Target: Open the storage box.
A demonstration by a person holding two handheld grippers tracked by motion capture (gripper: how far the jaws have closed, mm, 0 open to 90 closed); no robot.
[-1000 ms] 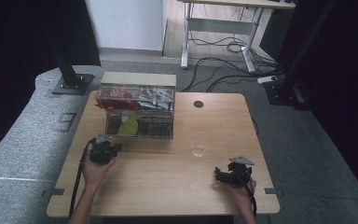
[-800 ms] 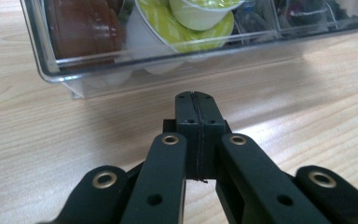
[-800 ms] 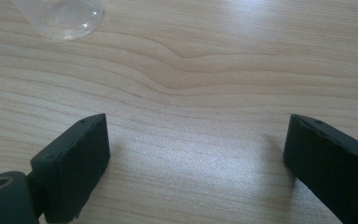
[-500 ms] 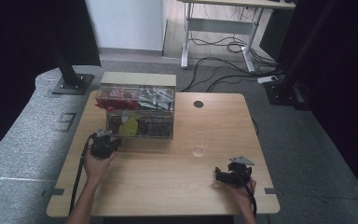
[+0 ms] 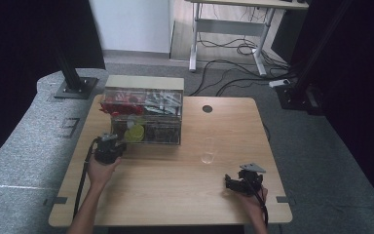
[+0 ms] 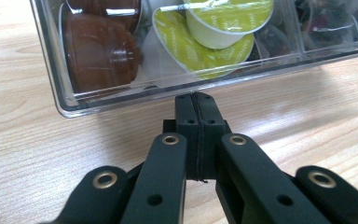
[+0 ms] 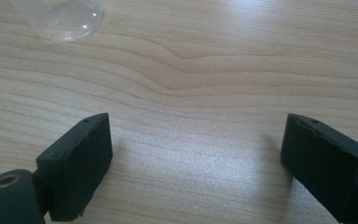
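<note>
A clear plastic organiser box stands at the back left of the wooden table. Its front compartments hold brown capsules and green-lidded capsules. My left gripper is at the box's front left corner, held by a hand. In the left gripper view my left gripper is shut with nothing between the jaws, its tip right at the box's lower front edge. My right gripper rests low near the front right of the table. Its jaws stand wide open over bare wood.
A small clear glass stands in the middle of the table, also seen as a clear glass ahead of the right gripper. The table has a round cable hole at the back. Black frame posts and cables stand beyond the table.
My left gripper has edged slightly forward toward the box's front. The right gripper has not moved.
</note>
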